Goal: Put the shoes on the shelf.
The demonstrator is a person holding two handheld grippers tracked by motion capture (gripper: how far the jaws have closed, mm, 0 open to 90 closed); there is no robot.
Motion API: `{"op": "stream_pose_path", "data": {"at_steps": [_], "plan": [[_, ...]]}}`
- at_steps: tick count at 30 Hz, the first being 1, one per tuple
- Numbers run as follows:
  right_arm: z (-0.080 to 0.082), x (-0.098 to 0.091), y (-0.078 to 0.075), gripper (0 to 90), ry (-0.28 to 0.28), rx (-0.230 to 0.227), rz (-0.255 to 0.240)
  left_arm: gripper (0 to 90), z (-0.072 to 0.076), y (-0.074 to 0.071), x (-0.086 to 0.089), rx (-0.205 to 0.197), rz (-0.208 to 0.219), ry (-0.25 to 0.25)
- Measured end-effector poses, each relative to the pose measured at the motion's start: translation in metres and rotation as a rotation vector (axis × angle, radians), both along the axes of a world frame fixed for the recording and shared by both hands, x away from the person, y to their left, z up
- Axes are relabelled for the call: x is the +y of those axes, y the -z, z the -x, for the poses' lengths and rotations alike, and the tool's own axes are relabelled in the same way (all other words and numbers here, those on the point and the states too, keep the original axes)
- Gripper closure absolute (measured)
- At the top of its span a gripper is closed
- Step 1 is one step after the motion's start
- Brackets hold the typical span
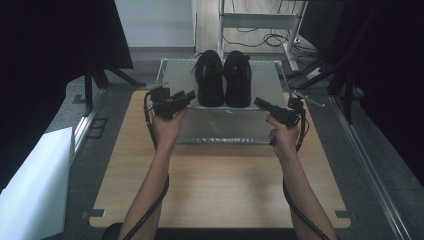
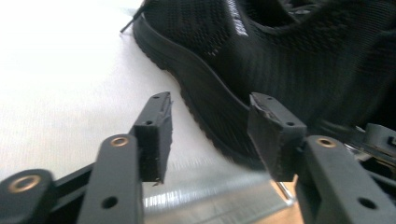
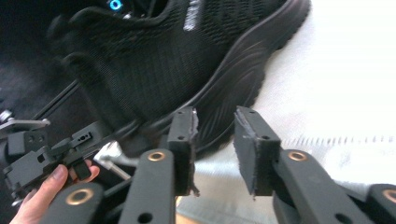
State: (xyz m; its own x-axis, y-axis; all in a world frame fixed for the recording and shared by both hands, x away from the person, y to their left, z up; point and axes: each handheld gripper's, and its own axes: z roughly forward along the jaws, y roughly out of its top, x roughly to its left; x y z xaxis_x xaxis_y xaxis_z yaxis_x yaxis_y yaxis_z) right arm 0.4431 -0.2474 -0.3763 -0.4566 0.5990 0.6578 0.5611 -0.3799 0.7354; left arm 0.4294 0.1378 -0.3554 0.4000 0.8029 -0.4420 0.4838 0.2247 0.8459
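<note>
High view: 2 black shoes (image 1: pixel 223 79) stand side by side on the metal tray (image 1: pixel 220 125), heels at its near edge, toes toward its far edge. The left gripper (image 1: pixel 189 96) points at the left heel, the right gripper (image 1: pixel 259 103) at the right heel. Both claws stand parted, pads gripping nothing, just short of the heels.

The high view is dim with near-black sides. In both gripper views the pale tray (image 2: pixel 56 70) glares white, and the black shoes (image 3: pixel 154 60) are smeared by blur.
</note>
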Motion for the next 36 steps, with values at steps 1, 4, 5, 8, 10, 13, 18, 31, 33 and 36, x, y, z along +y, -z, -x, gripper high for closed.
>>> {"op": "stream_pose_path", "data": {"at_steps": [1, 4, 5, 8, 10, 13, 18, 31, 33, 36], "plan": [[0.003, -0.001, 0.000, 65.6, -0.012, -0.011, 0.005, 47.1, 0.004, 0.002, 0.002, -0.007, 0.008, 0.006], [0.011, -0.003, 0.001, 59.8, -0.037, -0.038, 0.024, 40.2, 0.012, 0.008, 0.006, -0.006, 0.028, 0.045], [0.013, -0.004, 0.001, 58.1, -0.040, -0.043, 0.028, 38.3, 0.017, 0.011, 0.006, -0.018, 0.027, 0.057], [0.022, -0.005, 0.006, 53.2, -0.061, -0.065, 0.052, 33.7, 0.028, 0.013, 0.008, -0.041, 0.010, 0.073], [0.028, -0.006, 0.010, 50.0, -0.072, -0.080, 0.081, 29.4, 0.036, 0.016, 0.008, -0.038, -0.016, 0.091], [0.035, -0.006, 0.014, 46.4, -0.084, -0.098, 0.120, 25.6, 0.046, 0.022, 0.008, -0.036, -0.059, 0.103], [0.048, -0.008, 0.019, 37.8, -0.103, -0.130, 0.207, 18.7, 0.061, 0.032, 0.010, -0.034, -0.097, 0.103], [0.079, -0.026, 0.038, 19.6, -0.116, -0.127, 0.366, 7.0, 0.106, 0.056, 0.011, -0.050, -0.285, 0.084], [0.085, -0.027, 0.043, 16.0, -0.128, -0.121, 0.404, 5.6, 0.112, 0.061, 0.011, -0.049, -0.309, 0.088], [0.095, -0.029, 0.052, 14.3, -0.148, -0.118, 0.467, 3.3, 0.120, 0.070, 0.011, -0.044, -0.327, 0.096]]}}
